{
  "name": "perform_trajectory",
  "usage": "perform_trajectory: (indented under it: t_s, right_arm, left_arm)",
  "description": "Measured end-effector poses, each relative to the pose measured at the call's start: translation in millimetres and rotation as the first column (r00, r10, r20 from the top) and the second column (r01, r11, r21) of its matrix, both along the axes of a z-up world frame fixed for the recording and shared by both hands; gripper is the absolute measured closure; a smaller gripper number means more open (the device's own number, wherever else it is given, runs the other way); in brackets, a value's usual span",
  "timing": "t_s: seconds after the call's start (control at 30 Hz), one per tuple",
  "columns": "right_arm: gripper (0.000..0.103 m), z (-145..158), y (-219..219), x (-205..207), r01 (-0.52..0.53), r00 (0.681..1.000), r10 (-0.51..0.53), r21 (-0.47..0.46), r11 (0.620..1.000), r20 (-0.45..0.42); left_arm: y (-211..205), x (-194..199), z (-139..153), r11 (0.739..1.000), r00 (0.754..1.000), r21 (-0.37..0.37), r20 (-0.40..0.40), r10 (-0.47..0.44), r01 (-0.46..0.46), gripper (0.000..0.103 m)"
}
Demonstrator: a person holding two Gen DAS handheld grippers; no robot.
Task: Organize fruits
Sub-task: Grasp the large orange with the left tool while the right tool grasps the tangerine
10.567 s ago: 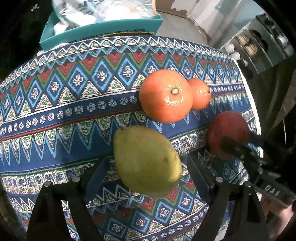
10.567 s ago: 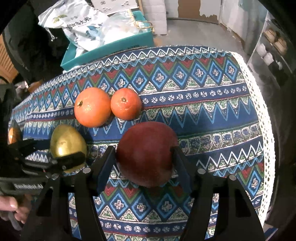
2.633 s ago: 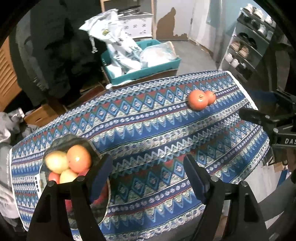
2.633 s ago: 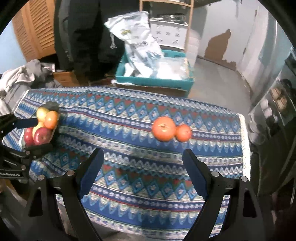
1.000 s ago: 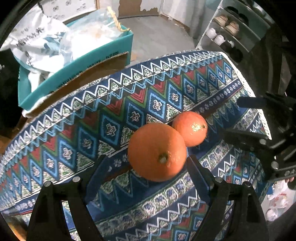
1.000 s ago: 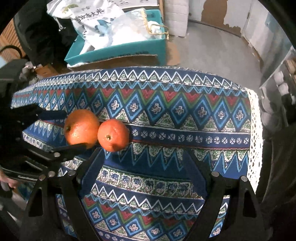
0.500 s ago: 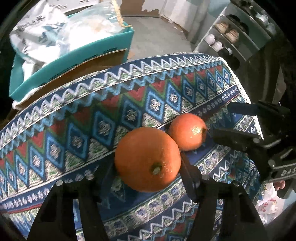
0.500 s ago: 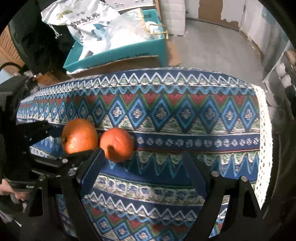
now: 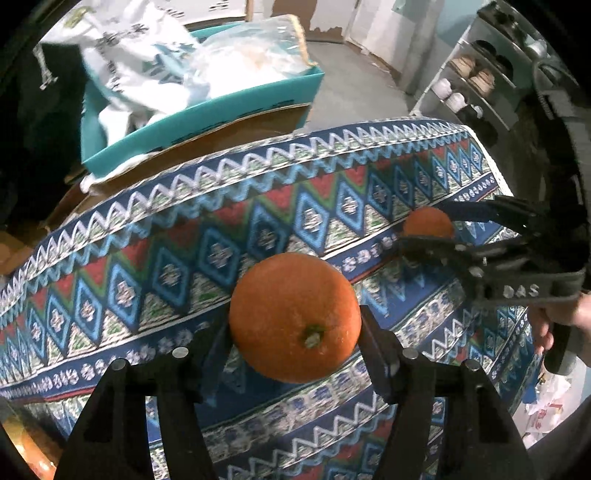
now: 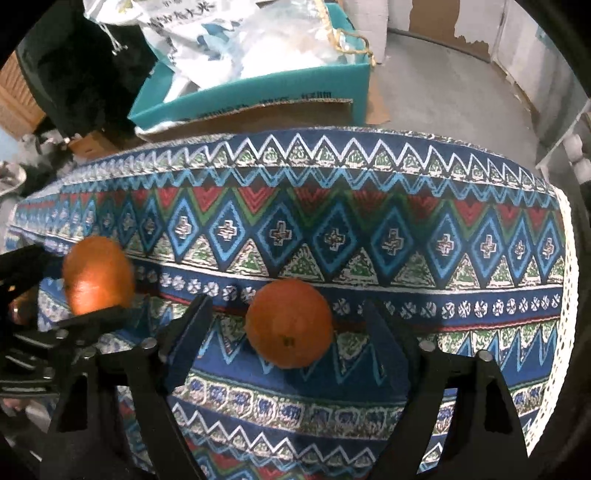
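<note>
A: Patterned cloth covers the bench [image 9: 155, 236], blue with red diamonds. What is nearest on it?

B: On the left side, the left claw [image 9: 295, 354] has its two fingers pressed against the sides of the big orange [image 9: 295, 317], stem end toward the camera. That one is gripped, and from the right view it looks to hang just clear of the cloth.

A: And the other side?

B: The right claw [image 10: 288, 328] stands around the small orange [image 10: 289, 323], which sits on the cloth. Its jaws have just been closing, but gaps show on both sides, so it is open around the fruit, not gripping.

A: So which step is this?

B: I judge it the pick-up of the last two loose fruits. Left has its grasp; right must close until both fingers touch, then lift straight so the fruit does not roll toward the near edge.

A: Farther back?

B: Beyond the far edge stands a teal box [image 10: 258, 92] with white bags [image 10: 229, 33] in it, then bare floor. No bowl or basket shows in either view, so both oranges will need carrying off to wherever the fruit is gathered.
</note>
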State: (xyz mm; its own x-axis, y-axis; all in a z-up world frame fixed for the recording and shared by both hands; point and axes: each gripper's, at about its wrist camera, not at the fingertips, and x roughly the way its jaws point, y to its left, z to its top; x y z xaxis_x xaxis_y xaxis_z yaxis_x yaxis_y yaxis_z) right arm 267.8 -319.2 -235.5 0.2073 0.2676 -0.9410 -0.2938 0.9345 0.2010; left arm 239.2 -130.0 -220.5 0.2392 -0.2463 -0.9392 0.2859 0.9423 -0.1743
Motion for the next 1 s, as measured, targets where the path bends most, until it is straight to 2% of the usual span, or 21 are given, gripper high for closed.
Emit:
perform_trajectory:
  t_s: [0.1,0.17,0.23,0.57,0.7,1.0]
  right_arm:
    - [0.032,-7,1,1,-0.003,1.0,0.003,0.004,1.0,-0.026]
    - [0.039,-6,3,0,-0.014,1.0,0.014,-0.013,1.0,-0.012]
    - [0.056,-5,5,0,-0.012,1.0,0.012,-0.022,1.0,-0.009]
    - [0.057,6,30,-18,-0.042,0.999,0.043,-0.063,0.997,0.023]
    - [0.057,22,42,-25,-0.029,0.998,0.033,-0.075,0.997,0.056]
    - [0.057,63,66,-45,-0.07,0.991,0.072,-0.028,0.997,0.114]
  left_arm:
    - [8,-2,-1,1.0,1.0,-0.001,-0.003,0.018,-0.018,0.037]
    - [13,-3,-1,1.0,1.0,-0.005,-0.006,0.029,-0.029,0.037]
    - [15,-2,-1,0.999,0.999,-0.006,-0.007,0.034,-0.034,0.037]
    - [29,-15,16,0.999,0.998,-0.003,0.02,0.053,-0.053,0.037]
    - [38,-26,30,0.997,0.997,-0.006,0.036,0.072,-0.072,0.037]
    - [56,-54,63,0.995,0.992,-0.017,0.085,0.096,-0.095,0.037]
